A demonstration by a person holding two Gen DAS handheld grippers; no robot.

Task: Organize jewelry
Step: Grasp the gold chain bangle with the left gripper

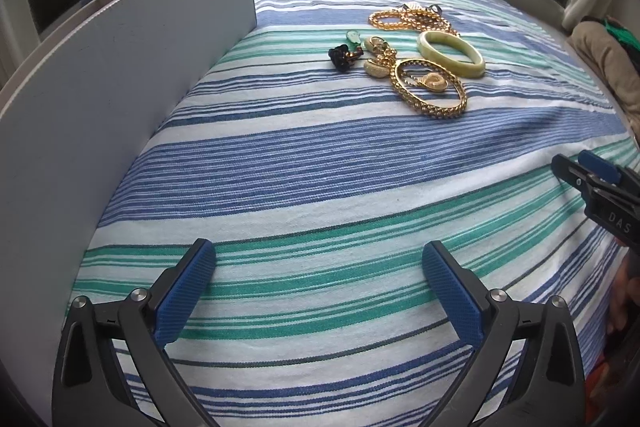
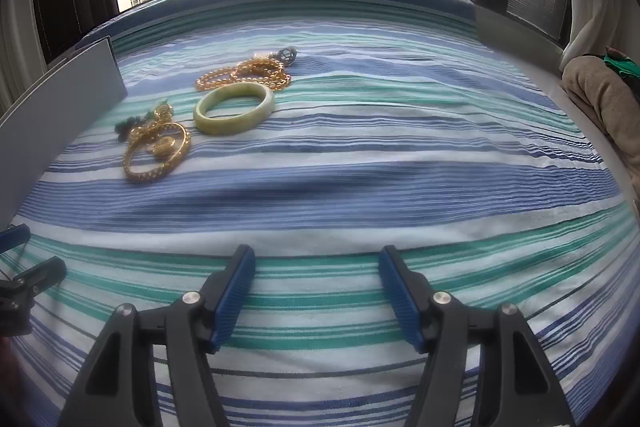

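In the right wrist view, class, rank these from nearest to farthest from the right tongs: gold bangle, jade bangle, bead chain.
From the right tongs:
1. Gold bangle, front left.
2. Jade bangle, behind it, more central.
3. Bead chain, farthest back.

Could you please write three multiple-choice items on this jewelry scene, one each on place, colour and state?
1. Where does the pale green bangle lie?
A. on the striped cloth
B. inside the grey box
C. in a tool

2. What colour is the beaded chain?
A. silver
B. gold
C. red

3. How is the left tool?
A. shut on a ring
B. open, empty
C. shut on the bangle

A: the bangle rests on the stripes. B: its beads are gold. B: the jaws stand apart with only cloth between them.
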